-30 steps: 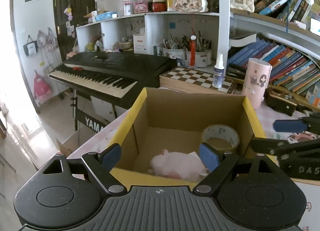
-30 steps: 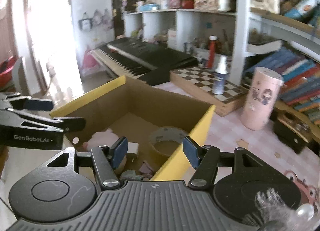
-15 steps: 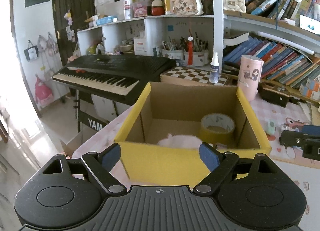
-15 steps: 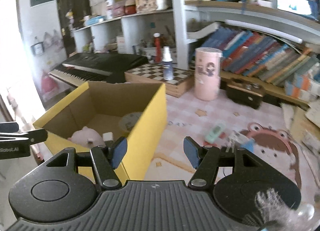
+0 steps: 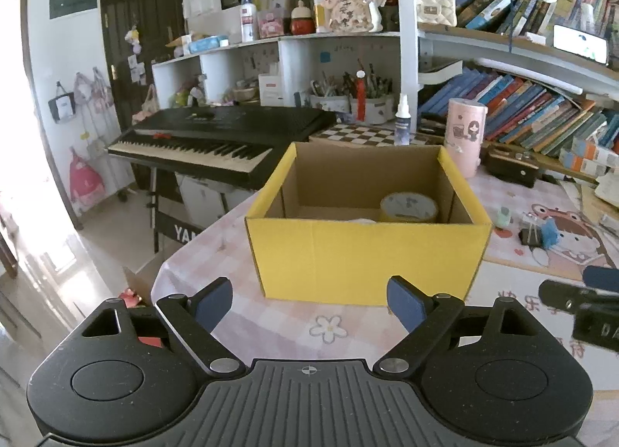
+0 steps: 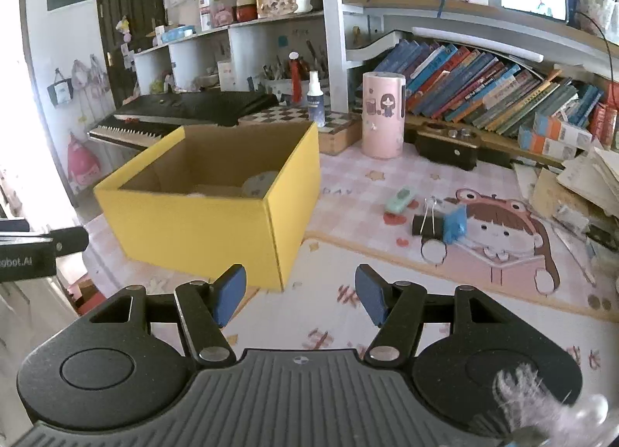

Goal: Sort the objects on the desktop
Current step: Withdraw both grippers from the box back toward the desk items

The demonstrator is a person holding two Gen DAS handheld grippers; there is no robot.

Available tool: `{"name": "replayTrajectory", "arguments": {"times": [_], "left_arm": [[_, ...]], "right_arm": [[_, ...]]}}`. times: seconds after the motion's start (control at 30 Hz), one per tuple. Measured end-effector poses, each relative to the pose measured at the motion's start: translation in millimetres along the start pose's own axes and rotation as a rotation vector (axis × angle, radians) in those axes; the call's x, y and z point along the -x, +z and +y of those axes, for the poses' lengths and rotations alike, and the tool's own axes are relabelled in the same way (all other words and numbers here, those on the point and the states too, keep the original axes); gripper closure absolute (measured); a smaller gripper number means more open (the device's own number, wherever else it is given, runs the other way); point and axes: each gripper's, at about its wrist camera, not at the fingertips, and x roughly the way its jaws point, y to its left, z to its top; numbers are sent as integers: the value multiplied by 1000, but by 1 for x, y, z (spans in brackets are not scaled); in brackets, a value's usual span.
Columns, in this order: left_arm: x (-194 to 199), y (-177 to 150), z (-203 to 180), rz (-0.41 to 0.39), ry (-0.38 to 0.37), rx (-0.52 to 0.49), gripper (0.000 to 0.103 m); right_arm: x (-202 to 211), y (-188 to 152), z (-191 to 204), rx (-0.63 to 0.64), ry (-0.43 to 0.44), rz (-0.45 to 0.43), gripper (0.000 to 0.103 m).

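A yellow cardboard box [image 5: 367,253] [image 6: 209,230] stands open on the pink tablecloth, with a tape roll [image 5: 409,207] and something pale inside. My left gripper [image 5: 309,302] hovers in front of the box, open and empty. My right gripper [image 6: 301,294] is open too, holding nothing, near the box's right corner. On the cartoon mat lie a mint-green small item [image 6: 399,199] [image 5: 504,214], a black binder clip [image 6: 425,225] [image 5: 529,236] and a blue item [image 6: 455,223] [image 5: 549,232].
A pink cylinder [image 6: 383,114], a spray bottle [image 6: 315,98] on a chessboard [image 6: 301,114] and a dark case [image 6: 448,143] stand behind. Books fill the shelves at right. Papers pile up at the far right [image 6: 580,184]. A keyboard [image 5: 216,137] stands beyond the table's left edge.
Both grippers have drawn back from over the box, which now looks smaller and farther. The right view has swung rightward, bringing the mat and its small items into sight.
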Motion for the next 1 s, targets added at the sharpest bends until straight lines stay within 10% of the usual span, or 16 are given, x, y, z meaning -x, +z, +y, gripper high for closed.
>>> {"name": "replayTrajectory", "arguments": {"times": [1.0], "left_arm": [[22, -32, -57, 24, -188, -147, 13]], "right_arm": [[45, -54, -26, -83, -135, 74, 40]]}}
